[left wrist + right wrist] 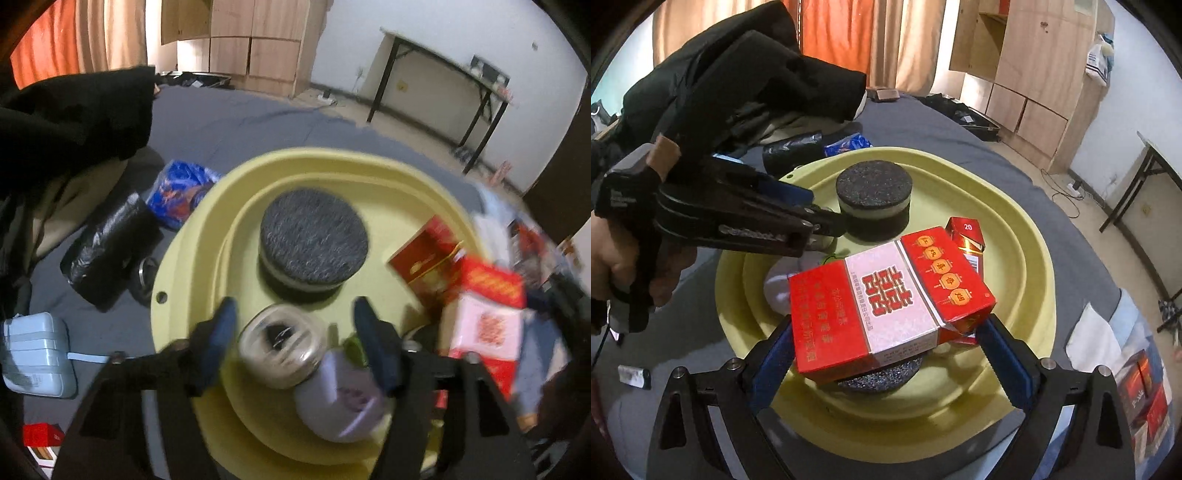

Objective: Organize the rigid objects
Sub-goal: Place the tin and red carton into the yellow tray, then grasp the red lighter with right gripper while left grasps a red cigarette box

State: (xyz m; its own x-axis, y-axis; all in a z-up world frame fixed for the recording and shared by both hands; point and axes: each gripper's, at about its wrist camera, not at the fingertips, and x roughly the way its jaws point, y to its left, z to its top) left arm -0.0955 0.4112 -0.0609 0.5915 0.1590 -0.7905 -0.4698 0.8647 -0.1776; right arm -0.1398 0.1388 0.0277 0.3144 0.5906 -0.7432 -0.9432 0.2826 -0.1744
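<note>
Currently loading the yellow basin on the grey bed. Right gripper clamps the red-and-white box over it; next, lower and release. Left gripper gapes around the small jar, not gripping.

Two grippers, both angled down

The left gripper tilts steeply down, its blue pads apart and touching nothing; in the right wrist view a bare hand in a black sleeve grips its handle. The right gripper also points down, blue pads pressed on either side of a box, held clear between them.
</note>
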